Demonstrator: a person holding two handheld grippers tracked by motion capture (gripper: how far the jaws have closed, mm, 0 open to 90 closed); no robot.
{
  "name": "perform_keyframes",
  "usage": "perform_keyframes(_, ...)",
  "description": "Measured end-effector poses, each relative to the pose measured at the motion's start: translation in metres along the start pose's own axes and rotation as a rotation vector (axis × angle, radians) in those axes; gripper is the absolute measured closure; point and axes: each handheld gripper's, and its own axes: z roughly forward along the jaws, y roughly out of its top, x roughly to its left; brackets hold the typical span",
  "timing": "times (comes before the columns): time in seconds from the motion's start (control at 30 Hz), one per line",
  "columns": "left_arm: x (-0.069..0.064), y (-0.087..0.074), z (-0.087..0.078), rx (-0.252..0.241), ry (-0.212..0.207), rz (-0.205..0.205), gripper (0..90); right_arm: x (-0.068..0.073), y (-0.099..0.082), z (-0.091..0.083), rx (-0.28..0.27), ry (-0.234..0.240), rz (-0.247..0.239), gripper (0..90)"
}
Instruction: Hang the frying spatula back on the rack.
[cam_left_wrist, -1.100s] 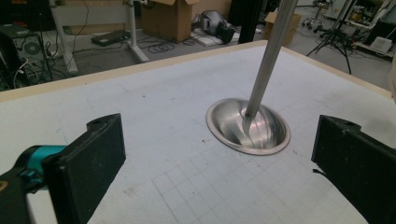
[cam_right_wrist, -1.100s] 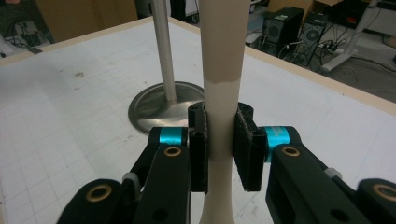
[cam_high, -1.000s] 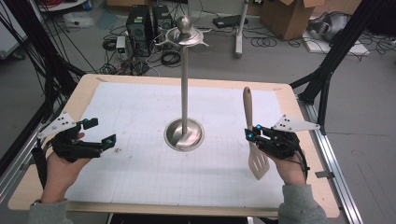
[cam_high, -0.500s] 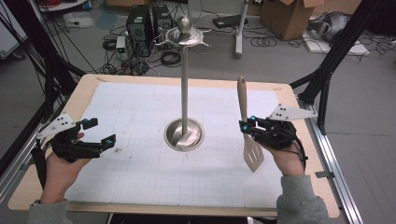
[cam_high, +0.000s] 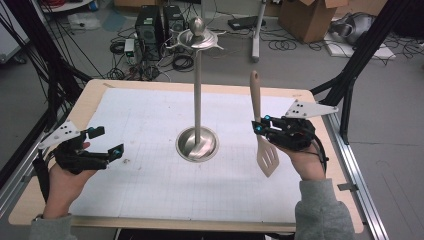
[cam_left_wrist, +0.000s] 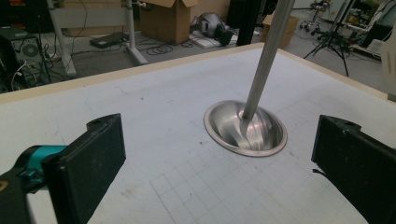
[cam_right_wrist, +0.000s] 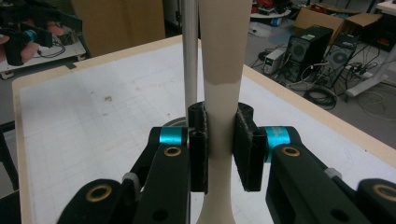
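A beige slotted spatula (cam_high: 260, 131) hangs upright above the table, handle up and blade down, with my right gripper (cam_high: 262, 126) shut on its neck. In the right gripper view the pads press both sides of the spatula's handle (cam_right_wrist: 223, 70). A tall metal stand (cam_high: 198, 95) with a round base (cam_high: 197, 144) and hooks at its top rises at the table's middle, left of the spatula. My left gripper (cam_high: 107, 143) rests at the table's left side, open and holding nothing. The left gripper view looks past its wide-apart jaws at the stand's base (cam_left_wrist: 245, 128).
A white gridded sheet (cam_high: 150, 115) covers the wooden table (cam_high: 95, 85). Beyond the far edge lie computer towers (cam_high: 150, 22), cables and cardboard boxes (cam_high: 307, 17) on the floor. Black frame struts (cam_high: 360, 55) stand at the right.
My right gripper has lifted the spatula upward and a little toward the stand. The left gripper has stayed where it was.
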Motion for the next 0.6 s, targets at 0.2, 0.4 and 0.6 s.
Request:
perform_keyframes(0.2,0.001,0.0,-0.001,-0.001,0.0,-0.002,3.3,0.001,0.013,0.002,-0.002,0.011,-0.013,77.8)
perform_keyframes(0.4,0.0,-0.001,-0.001,-0.002,0.0,-0.006,3.3,0.0,0.02,0.005,0.0,0.017,-0.013,77.8)
perform_keyframes(0.6,0.0,-0.001,-0.001,-0.001,0.002,-0.005,3.3,-0.001,0.024,0.008,0.001,0.028,-0.008,77.8)
